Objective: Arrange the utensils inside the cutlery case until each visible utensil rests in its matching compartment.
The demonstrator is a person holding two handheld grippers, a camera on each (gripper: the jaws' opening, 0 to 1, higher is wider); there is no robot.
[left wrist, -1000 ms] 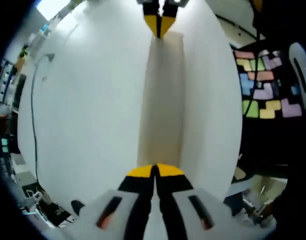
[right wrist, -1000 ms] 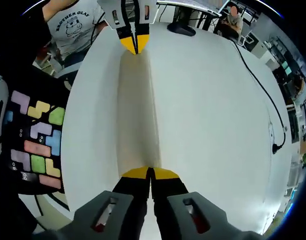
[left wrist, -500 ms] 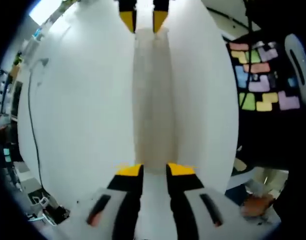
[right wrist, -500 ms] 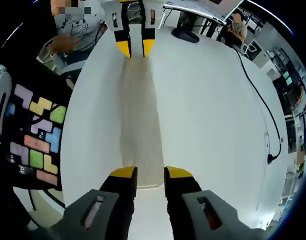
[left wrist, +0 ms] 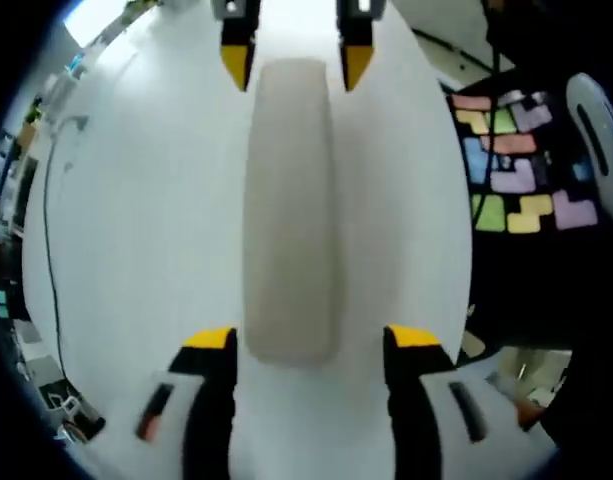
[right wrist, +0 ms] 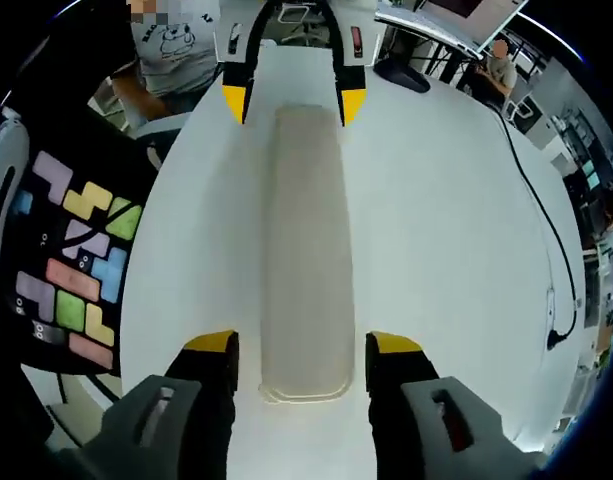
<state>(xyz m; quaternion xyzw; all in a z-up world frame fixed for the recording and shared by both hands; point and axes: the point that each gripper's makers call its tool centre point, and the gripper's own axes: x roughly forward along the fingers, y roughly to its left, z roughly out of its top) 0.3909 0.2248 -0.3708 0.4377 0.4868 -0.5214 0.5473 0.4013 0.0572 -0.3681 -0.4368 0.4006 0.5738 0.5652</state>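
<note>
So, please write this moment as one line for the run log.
left gripper: open | right gripper: open | cutlery case: closed, on white table, between both grippers

A white table spreads wide under bright, even light. A black cable runs along one edge of it to a plug. Beyond the opposite edge lies a dark mat with coloured block shapes. Past the far corner stand desks and office clutter.
</note>
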